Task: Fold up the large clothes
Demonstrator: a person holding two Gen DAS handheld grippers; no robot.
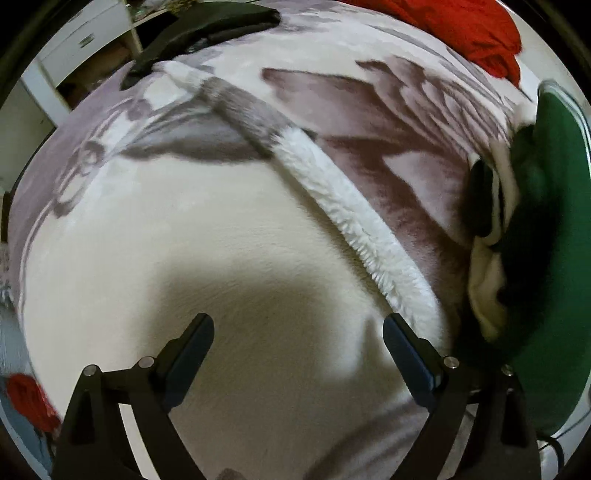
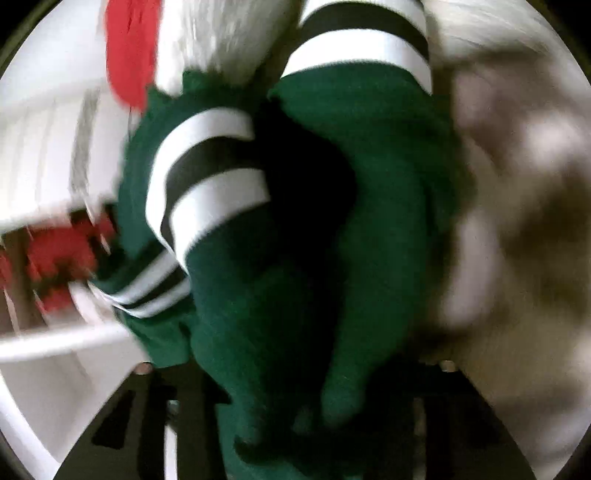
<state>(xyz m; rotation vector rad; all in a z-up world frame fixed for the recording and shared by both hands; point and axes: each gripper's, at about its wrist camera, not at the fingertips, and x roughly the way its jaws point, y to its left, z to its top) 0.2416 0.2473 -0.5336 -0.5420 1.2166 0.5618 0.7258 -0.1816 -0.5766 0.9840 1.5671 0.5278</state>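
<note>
Left wrist view: the left tool (image 1: 298, 332) is seen with its fingers (image 1: 192, 350) spread apart and nothing between them, held over a plush blanket (image 1: 207, 236) printed in cream and grey-mauve. A turned-back fleecy edge (image 1: 354, 229) of the blanket runs diagonally ahead of the tool, toward its right. The green garment (image 1: 546, 229) is seen bunched at the far right of the tool, lying against the blanket. Red cloth (image 1: 476, 33) is noted far ahead to the right, and a dark folded item (image 1: 207, 29) far ahead to the left.

Right wrist view, heavily blurred: the green garment (image 2: 332, 258), with white and black stripes (image 2: 207, 177), fills the space directly ahead of the right tool (image 2: 295, 417). The fabric appears to be clamped in the tool, though the fingertips are covered. White furniture (image 2: 55, 166) is seen to the left.
</note>
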